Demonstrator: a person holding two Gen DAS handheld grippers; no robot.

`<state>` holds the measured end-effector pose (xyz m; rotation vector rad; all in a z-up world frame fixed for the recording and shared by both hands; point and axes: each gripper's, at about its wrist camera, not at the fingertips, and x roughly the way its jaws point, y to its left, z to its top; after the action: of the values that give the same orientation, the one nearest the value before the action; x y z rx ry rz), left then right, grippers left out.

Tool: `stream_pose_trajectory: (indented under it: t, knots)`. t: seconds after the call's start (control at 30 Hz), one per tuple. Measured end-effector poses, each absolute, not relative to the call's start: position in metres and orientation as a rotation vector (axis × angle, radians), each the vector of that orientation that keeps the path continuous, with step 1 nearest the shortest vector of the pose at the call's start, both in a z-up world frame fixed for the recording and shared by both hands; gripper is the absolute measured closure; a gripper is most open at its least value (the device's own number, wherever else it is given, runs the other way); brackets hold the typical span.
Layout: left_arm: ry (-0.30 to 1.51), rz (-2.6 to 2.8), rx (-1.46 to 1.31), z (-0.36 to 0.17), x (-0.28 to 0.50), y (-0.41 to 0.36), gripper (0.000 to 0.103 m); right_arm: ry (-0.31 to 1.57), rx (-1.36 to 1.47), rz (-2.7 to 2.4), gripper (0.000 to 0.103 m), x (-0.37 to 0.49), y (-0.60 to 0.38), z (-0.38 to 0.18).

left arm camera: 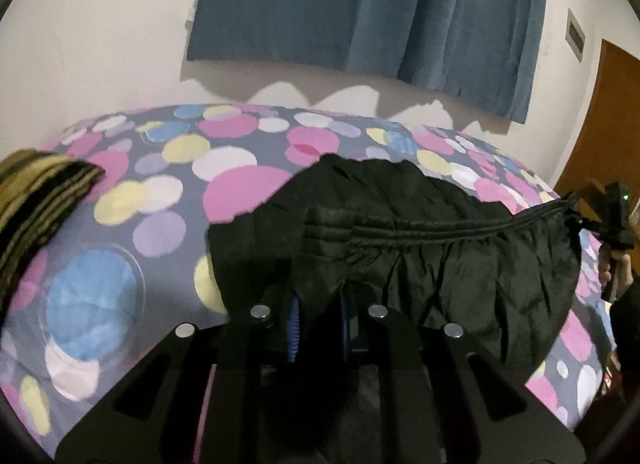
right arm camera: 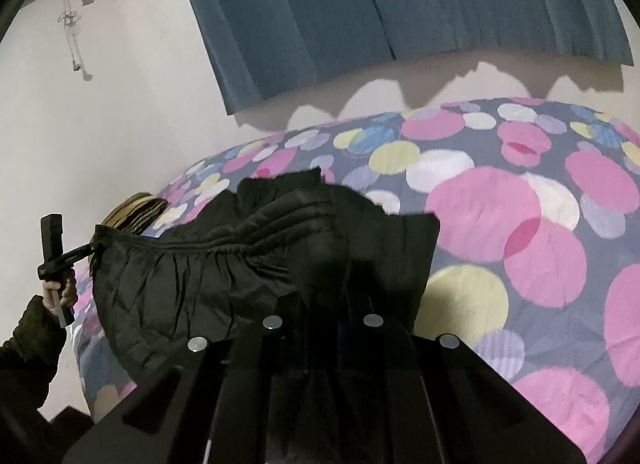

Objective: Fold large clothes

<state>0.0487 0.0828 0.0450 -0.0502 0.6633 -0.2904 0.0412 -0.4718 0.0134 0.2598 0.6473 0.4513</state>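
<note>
The bed (left arm camera: 168, 200) in its polka-dot cover runs back to the white wall (left arm camera: 100, 44), with open cover left and behind. Black trousers (left arm camera: 460, 272) hang stretched above its near edge by the gathered waistband (left arm camera: 420, 234). The left tool (left arm camera: 318, 318) and right tool (right arm camera: 324, 328) are each clamped on one waistband end. No readable writing.

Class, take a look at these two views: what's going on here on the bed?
A person is holding a black garment by its gathered elastic waistband, one handheld gripper at each end. The left gripper and right gripper are both shut on the band, stretching it out above the dotted bedspread. No fold is made yet. A striped brown cloth lies aside.
</note>
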Motion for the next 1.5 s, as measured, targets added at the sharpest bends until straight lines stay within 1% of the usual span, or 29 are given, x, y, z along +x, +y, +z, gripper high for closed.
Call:
stream_pose_trajectory:
  t: [0.17,0.33,0.43,0.63,0.87,1.07,1.5]
  knots:
    - [0.663,-0.241,-0.026,0.064,0.089,0.078,0.089,0.632,0.257,0.427,0.094,0.077,-0.470,0.030]
    - [0.671,-0.194,-0.019,0.073,0.144,0.073,0.089,0.645,0.253,0.390,0.094,0.131,-0.466,0.042]
    - [0.708,-0.161,-0.018,0.065,0.184,0.070,0.089,0.679,0.259,0.360,0.094,0.170,-0.461,0.038]
    - [0.821,-0.087,0.038,0.016,0.250,0.059,0.089,0.782,0.239,0.310,0.094,0.227,-0.448,0.002]
    - [0.899,-0.063,0.033,-0.021,0.281,0.066,0.089,0.918,0.232,0.276,0.094,0.270,-0.441,-0.051]
    - [0.943,-0.058,0.034,-0.043,0.292,0.066,0.089,0.995,0.235,0.266,0.094,0.280,-0.435,-0.075]
    - [0.958,-0.052,0.029,-0.063,0.299,0.063,0.086,1.010,0.252,0.261,0.093,0.283,-0.435,-0.087]
